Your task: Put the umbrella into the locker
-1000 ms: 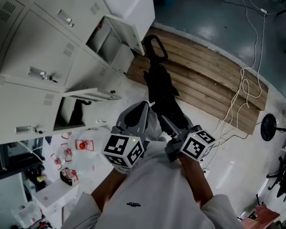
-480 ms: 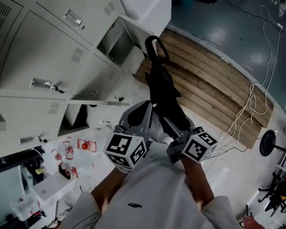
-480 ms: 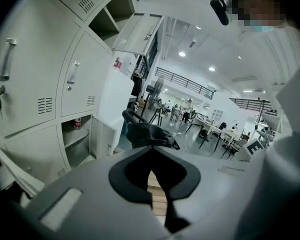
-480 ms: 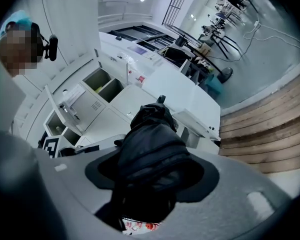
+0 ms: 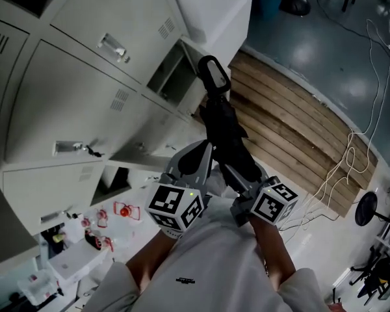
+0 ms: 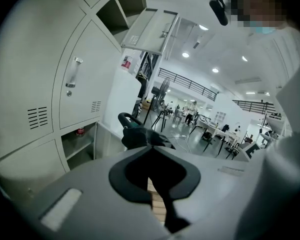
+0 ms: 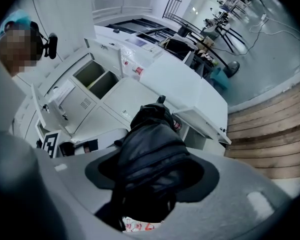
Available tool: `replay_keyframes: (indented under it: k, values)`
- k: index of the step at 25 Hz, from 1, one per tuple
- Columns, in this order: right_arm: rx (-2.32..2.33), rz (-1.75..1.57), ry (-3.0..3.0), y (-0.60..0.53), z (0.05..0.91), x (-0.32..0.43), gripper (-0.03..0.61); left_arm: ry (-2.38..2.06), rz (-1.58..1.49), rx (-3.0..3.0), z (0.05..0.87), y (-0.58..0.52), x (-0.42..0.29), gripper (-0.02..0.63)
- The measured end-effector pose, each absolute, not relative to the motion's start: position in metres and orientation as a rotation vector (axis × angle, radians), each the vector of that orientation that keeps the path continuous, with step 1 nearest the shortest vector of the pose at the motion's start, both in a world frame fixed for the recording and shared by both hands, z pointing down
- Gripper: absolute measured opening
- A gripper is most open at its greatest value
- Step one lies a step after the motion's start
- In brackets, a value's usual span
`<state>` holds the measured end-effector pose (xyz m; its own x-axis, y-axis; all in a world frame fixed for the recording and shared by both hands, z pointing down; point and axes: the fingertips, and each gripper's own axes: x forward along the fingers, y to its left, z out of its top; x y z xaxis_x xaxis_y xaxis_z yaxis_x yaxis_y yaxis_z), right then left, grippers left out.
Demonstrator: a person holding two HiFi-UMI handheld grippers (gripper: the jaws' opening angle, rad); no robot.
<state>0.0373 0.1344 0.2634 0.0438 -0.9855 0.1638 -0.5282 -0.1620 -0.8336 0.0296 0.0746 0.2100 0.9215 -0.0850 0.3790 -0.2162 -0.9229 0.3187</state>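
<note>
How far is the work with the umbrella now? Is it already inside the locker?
Not yet inside. Done: the folded black umbrella is off the floor, and one locker compartment stands open. In hand: the right gripper is closed around the umbrella, and the left gripper seems to pinch its side; the handle points at the open compartment but is outside it. Left: push the umbrella in and release it.

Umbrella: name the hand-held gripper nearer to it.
Right. The right hand-held gripper is clamped on the folded umbrella; the left hand-held gripper sits alongside it, on the side of the lockers, with nothing between its jaws.
</note>
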Motion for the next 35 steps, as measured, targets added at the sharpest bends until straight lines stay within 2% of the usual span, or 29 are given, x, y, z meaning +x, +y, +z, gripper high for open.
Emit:
replay_keyframes:
  k: [12,25,35]
  values:
    - [-1.694,-1.076,1.567,0.082,0.274,0.051,0.287,-0.308,0.499,2.708,0.210,0.021,0.039,0.018]
    - [-1.613,-1.205,1.734,0.051,0.276,0.082,0.287,-0.577,0.406,2.638,0.193,-0.022,0.046,0.018]
    - [-1.538,-1.298,1.865,0.037,0.288,0.107,0.287,-0.776,0.389,2.535,0.212,-0.031,0.052,0.018]
